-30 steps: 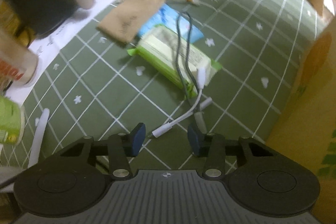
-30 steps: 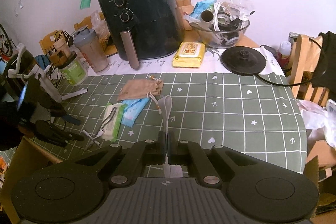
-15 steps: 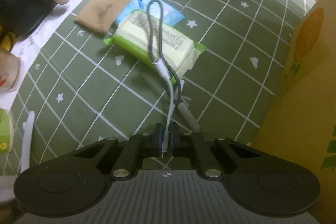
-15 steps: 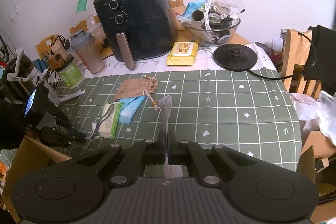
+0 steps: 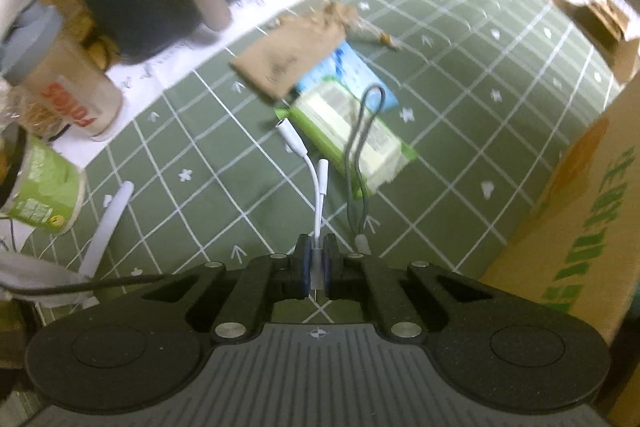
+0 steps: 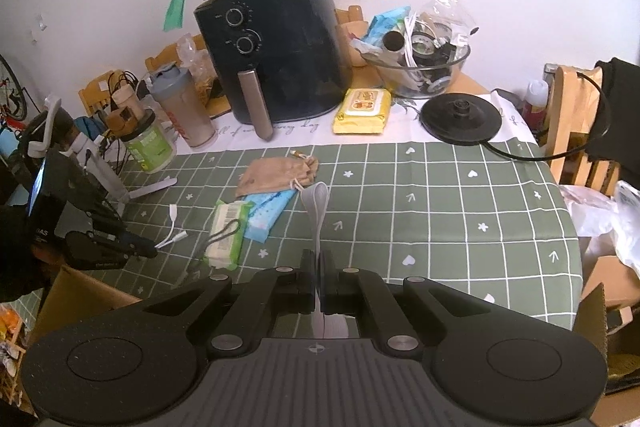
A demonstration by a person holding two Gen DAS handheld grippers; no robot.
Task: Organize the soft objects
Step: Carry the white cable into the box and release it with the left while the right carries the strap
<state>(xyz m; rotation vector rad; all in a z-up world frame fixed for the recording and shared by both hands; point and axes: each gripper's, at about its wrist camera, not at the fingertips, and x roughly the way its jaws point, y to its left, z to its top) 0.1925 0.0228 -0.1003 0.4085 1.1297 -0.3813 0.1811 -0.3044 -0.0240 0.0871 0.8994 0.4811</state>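
Note:
My left gripper point(image 5: 316, 249) is shut on a white forked adapter cable point(image 5: 318, 187) and holds it just above the green checked tablecloth point(image 5: 460, 75). A grey cable loop point(image 5: 360, 131) lies across a green wipes pack point(image 5: 352, 143), which sits beside a blue pack point(image 5: 352, 67) and a brown drawstring pouch point(image 5: 296, 55). My right gripper point(image 6: 319, 261) is shut on a pale flat strap loop point(image 6: 316, 207) that sticks up from its jaws. In the right wrist view the left gripper point(image 6: 150, 251) sits at the table's left edge with the white cable point(image 6: 174, 227).
A black air fryer point(image 6: 272, 59), a shaker bottle point(image 6: 184, 107), a green jar point(image 6: 150, 145), a yellow wipes pack point(image 6: 362, 111), a glass bowl point(image 6: 416, 67) of clutter and a kettle base point(image 6: 460, 119) line the back. A cardboard box point(image 5: 580, 207) stands at the near table edge.
The left jaws shut on the white adapter cable and lifted it off the cloth; its forked ends now stick out free. The right gripper kept still, holding the strap.

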